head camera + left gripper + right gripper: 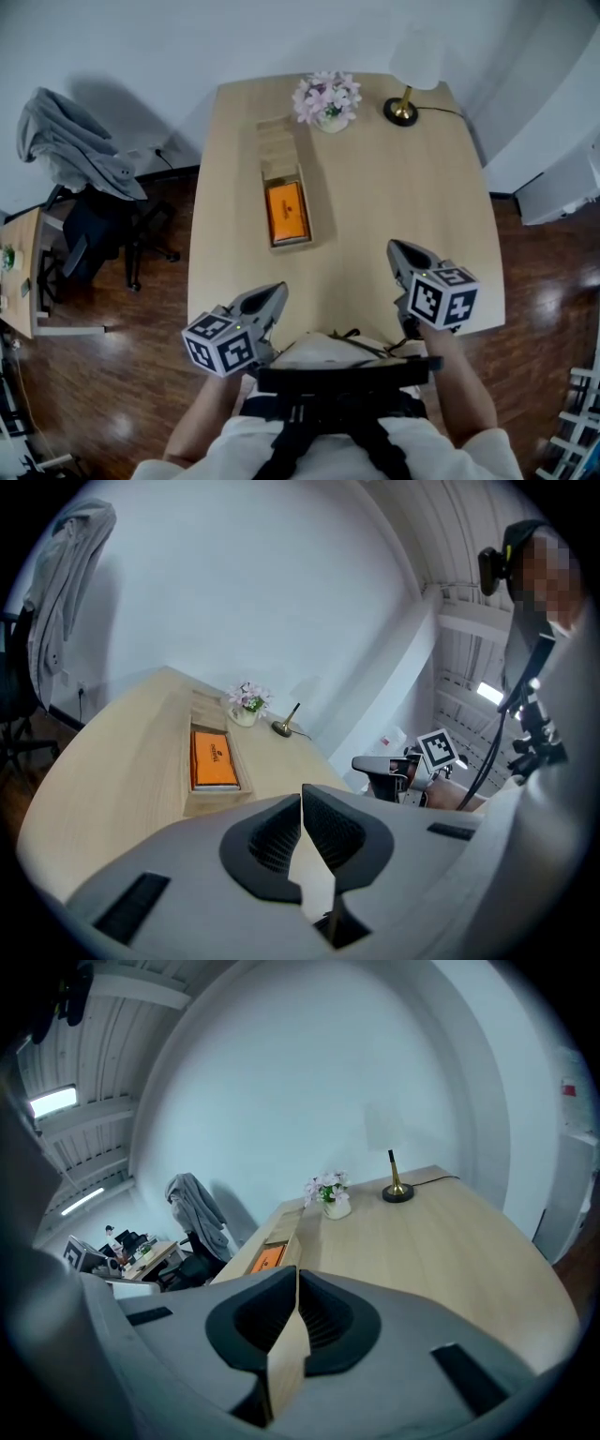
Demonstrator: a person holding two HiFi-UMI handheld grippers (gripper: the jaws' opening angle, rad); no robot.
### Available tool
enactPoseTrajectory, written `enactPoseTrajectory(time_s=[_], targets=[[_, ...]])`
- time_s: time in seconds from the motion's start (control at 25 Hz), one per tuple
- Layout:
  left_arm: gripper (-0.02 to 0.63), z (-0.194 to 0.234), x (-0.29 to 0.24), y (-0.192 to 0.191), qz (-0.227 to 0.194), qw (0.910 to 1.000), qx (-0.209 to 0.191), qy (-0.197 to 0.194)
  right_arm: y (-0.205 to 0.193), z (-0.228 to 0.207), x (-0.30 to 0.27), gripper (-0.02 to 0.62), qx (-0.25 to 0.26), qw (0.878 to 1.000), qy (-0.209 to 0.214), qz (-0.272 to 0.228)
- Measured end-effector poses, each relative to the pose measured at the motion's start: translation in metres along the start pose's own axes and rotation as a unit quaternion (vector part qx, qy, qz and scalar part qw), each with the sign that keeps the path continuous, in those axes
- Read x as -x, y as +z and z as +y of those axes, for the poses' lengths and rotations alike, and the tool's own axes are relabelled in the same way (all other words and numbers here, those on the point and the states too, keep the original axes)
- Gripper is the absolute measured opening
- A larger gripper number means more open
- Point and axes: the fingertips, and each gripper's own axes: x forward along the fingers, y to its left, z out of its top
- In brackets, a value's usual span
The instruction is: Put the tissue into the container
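An orange tissue pack lies flat in the near part of a long wooden container at the middle of the table. The left gripper view shows the same pack in the container, and the right gripper view shows it far off. My left gripper is over the table's near edge, short of the container, its jaws shut with nothing between them. My right gripper hovers over the near right of the table, also shut and empty.
A pot of pale flowers and a brass lamp base with its white shade stand at the table's far end. An office chair with a grey jacket stands to the left on the wooden floor.
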Motion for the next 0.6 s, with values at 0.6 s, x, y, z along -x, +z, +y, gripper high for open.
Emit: enactPoseTrajectory(time_s=[0.6], targets=[[0.000,-0.020,-0.002,-0.017,0.047,0.9987,-0.014,-0.017,-0.048,0.013,0.031,0.000,0.013,1.000,-0.015,0.010]])
